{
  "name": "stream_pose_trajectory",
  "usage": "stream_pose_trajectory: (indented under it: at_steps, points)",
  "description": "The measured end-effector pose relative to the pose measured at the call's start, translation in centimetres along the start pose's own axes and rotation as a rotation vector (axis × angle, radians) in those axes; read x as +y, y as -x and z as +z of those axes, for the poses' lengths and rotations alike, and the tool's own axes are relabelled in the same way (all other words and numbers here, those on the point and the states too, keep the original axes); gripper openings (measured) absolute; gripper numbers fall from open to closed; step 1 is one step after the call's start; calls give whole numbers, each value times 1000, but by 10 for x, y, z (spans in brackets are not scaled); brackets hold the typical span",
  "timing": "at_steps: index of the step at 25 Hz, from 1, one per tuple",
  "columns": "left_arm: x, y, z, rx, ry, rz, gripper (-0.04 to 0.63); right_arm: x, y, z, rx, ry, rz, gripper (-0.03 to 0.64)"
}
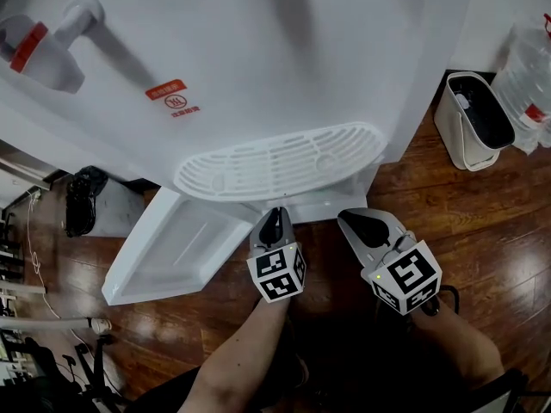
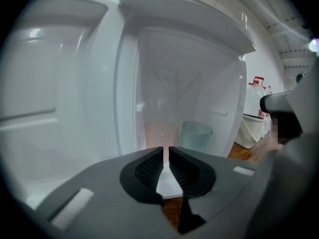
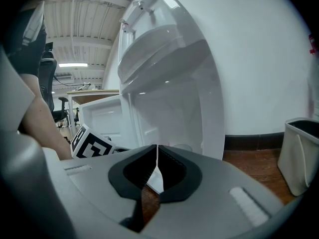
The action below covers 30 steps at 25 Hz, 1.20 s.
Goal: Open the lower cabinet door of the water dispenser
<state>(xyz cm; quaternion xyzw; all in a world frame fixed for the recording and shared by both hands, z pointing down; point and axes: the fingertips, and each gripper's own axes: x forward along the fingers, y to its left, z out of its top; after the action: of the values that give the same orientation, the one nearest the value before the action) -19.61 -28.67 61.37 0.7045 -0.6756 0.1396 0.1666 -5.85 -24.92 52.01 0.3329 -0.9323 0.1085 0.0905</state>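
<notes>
The white water dispenser (image 1: 258, 58) rises in front of me. Its lower cabinet door (image 1: 172, 248) stands swung wide open to the left. My left gripper (image 1: 275, 218) hangs just before the open cabinet, below the drip grille (image 1: 280, 157). In the left gripper view its jaws (image 2: 165, 151) stand a narrow slit apart with nothing between them, pointing into the cabinet (image 2: 184, 83), where a pink cup (image 2: 160, 136) and a pale green cup (image 2: 196, 136) stand. My right gripper (image 1: 362, 222) floats to the right, shut and empty (image 3: 157, 151), facing the open door (image 3: 102, 116).
A white bin (image 1: 472, 119) stands on the wooden floor to the right of the dispenser, with a large water bottle (image 1: 529, 76) behind it. A red-capped tap (image 1: 43, 46) juts out at the upper left. A black object (image 1: 82, 200) lies left of the door.
</notes>
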Motion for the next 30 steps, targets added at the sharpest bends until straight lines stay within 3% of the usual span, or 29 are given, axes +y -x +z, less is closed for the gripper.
stream_pose_trajectory:
  at_steps: [15, 30]
  points:
    - [-9, -5, -6, 19, -55, -29, 90, -1, -2, -3, 3, -20, 2, 9]
    - [-10, -7, -13, 50, -54, -75, 101, -3, -1, -4, -2, -29, -6, 9]
